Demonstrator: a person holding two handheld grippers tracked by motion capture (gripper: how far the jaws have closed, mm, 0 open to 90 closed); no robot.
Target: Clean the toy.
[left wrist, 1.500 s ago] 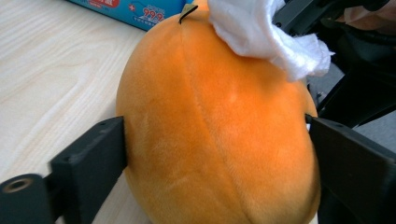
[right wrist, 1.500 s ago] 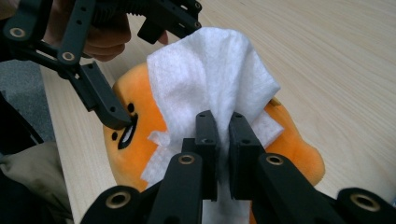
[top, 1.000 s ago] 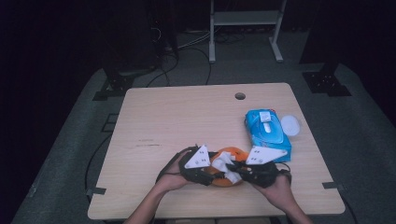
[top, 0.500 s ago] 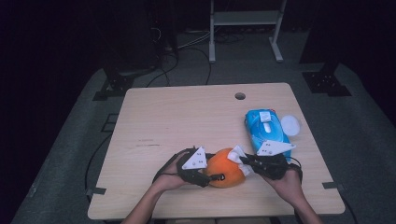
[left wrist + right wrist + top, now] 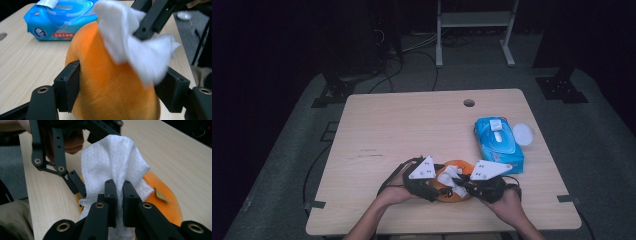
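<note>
An orange plush fruit (image 5: 447,197) (image 5: 105,85) lies near the table's front edge. My left gripper (image 5: 436,186) (image 5: 122,80) straddles it, and its jaws have just been opening, though the pads still touch the plush sides. My right gripper (image 5: 463,183) (image 5: 119,195) is shut on a crumpled white wipe (image 5: 451,175) (image 5: 112,160). It holds the wipe (image 5: 130,47) against the top of the fruit (image 5: 162,205). In the left gripper view the wipe hides part of my right jaw.
A blue pack of wet wipes (image 5: 498,142) (image 5: 62,22) lies just right of and behind the fruit, with a white round lid (image 5: 523,133) beside it. The wooden table (image 5: 412,125) has a small hole (image 5: 469,103) near its far edge.
My right gripper drew away to the right with the wipe, then came back left onto the fruit. The left gripper stayed where it was.
</note>
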